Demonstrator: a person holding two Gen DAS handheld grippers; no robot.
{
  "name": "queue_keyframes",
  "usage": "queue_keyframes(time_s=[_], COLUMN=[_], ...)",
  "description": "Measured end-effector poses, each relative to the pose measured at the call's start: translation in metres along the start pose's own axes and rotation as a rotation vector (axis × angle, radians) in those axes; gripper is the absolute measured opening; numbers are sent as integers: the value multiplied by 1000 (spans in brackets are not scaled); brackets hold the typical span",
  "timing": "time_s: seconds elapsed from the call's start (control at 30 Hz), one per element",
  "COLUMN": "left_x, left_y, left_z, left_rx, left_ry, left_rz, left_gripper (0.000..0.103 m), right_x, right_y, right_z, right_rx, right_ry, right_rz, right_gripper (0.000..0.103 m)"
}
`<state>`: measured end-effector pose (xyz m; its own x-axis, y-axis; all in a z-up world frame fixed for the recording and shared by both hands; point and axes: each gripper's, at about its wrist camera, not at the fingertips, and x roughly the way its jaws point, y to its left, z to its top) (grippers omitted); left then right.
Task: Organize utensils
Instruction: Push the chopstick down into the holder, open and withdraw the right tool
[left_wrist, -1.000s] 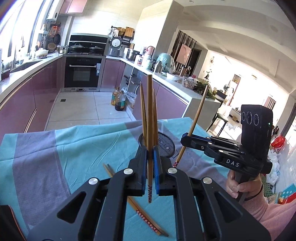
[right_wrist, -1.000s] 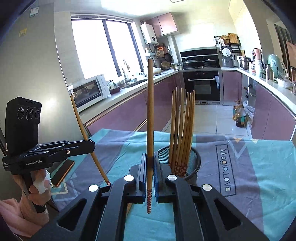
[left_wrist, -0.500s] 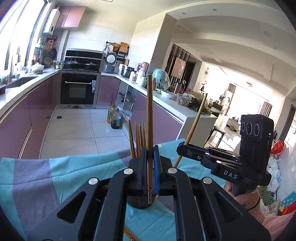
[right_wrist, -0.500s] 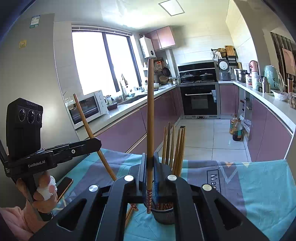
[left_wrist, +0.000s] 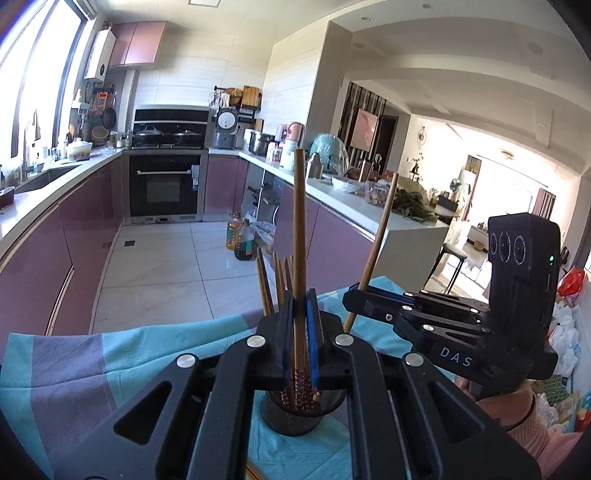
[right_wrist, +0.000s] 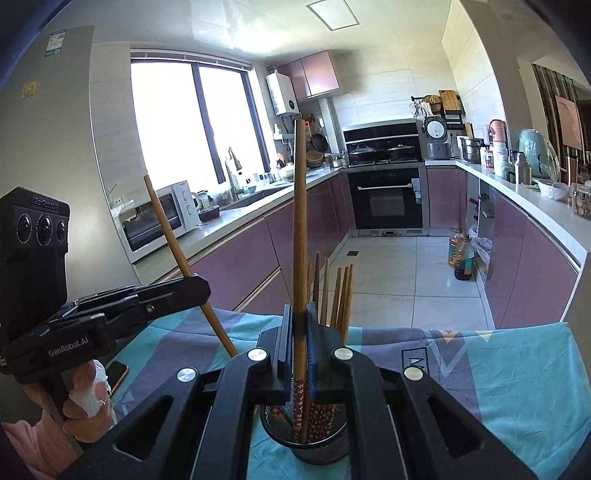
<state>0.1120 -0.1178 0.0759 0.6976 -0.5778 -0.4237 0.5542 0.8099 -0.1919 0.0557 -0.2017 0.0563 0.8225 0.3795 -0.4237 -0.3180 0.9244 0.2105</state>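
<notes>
Each gripper is clamped shut on 1 upright wooden chopstick. The left gripper (left_wrist: 300, 334) holds its chopstick (left_wrist: 299, 236) directly over the black mesh holder (left_wrist: 301, 419), which stands on the cloth-covered surface (left_wrist: 74, 365). The right gripper (right_wrist: 300, 345) holds another chopstick (right_wrist: 300, 229) above the same holder. Only the right view shows a phone (right_wrist: 117, 374) lying near the surface's left side. Compared with 1 second ago, both grippers are higher and the holder sits lower in view. The surface's far edge lies just beyond the holder.
</notes>
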Motion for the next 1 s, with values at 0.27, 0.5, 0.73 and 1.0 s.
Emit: queue_keyframes(time_s=[0.27, 0.5, 0.73, 1.0], left_x=[22, 35, 65, 74], left_y=[2, -4, 7, 23], left_z=[-11, -19, -26, -30], left_rx=[10, 28, -1, -47], left_ry=[76, 159, 252, 259], left_rz=[29, 33, 33, 43], left_gripper=[7, 7, 8, 19], right_x=[18, 32, 50, 54], right_y=[-5, -6, -11, -19], right_z=[-10, -21, -29, -33], right_rx=[9, 15, 43, 84], right_ry=[67, 144, 202, 204], right_rz=[-3, -3, -8, -16], right_gripper=[6, 6, 6, 10])
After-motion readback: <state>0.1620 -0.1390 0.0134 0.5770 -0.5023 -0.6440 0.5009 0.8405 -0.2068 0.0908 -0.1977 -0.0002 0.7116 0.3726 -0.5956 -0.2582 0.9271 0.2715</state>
